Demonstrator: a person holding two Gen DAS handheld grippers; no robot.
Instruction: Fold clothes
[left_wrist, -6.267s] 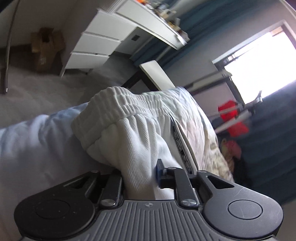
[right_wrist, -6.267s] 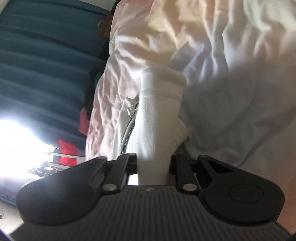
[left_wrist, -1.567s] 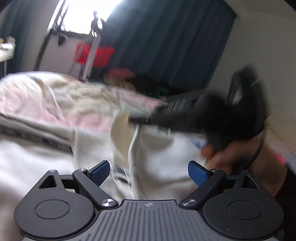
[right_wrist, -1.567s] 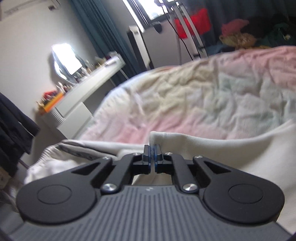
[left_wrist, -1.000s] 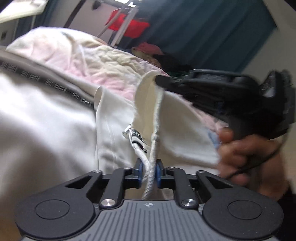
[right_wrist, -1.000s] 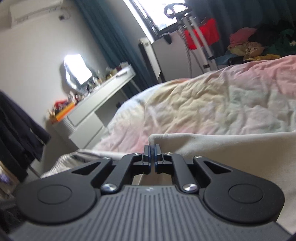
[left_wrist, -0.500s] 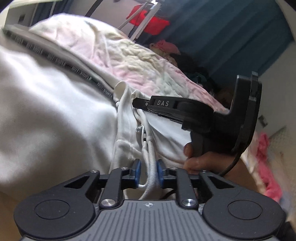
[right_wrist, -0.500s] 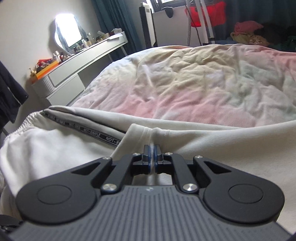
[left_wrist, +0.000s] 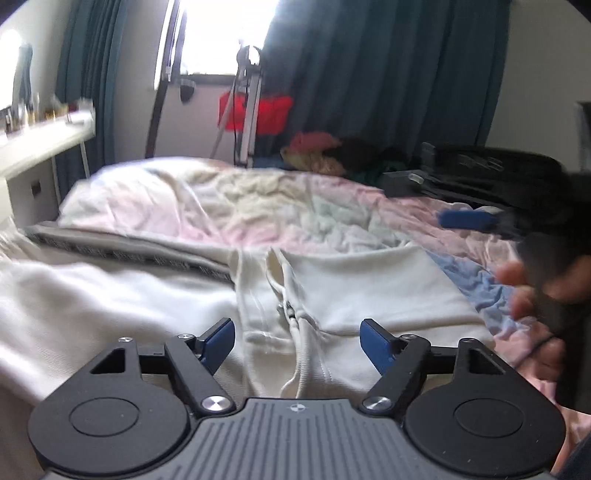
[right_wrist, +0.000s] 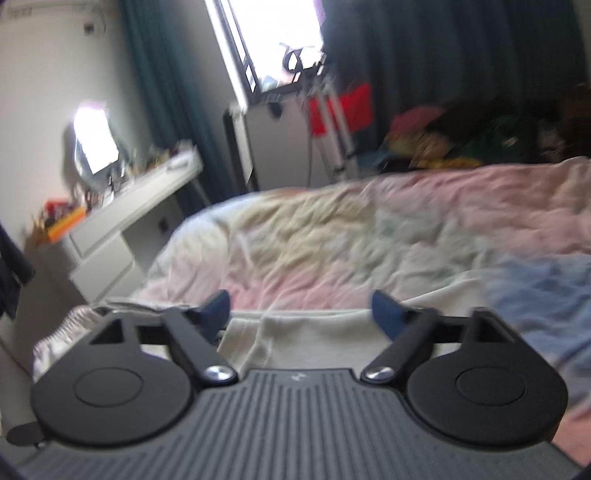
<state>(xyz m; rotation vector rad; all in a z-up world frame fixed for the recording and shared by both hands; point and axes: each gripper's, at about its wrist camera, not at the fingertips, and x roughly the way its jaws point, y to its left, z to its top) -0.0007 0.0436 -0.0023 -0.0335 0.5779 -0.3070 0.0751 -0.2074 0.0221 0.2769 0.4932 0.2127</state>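
One white garment (left_wrist: 351, 295) lies flat on the bed (left_wrist: 258, 206), directly at 12 o'clock from the left hand-held gripper (left_wrist: 297, 338). Its dark printed band (left_wrist: 122, 251) carries lettering, probably too blurred to read. Two drawstrings (left_wrist: 301, 365) run between the opening, wide-set jaws, untouched. The right hand-held gripper (right_wrist: 300, 308) is likewise opening, wide, holding nothing, above the garment's edge.

Window (left_wrist: 221, 33) blown out w/ glare, motion blur thru both views, fisheye-bent edges

Motion blur smears the right hand-held gripper (left_wrist: 469, 218) and hand (left_wrist: 535, 295).
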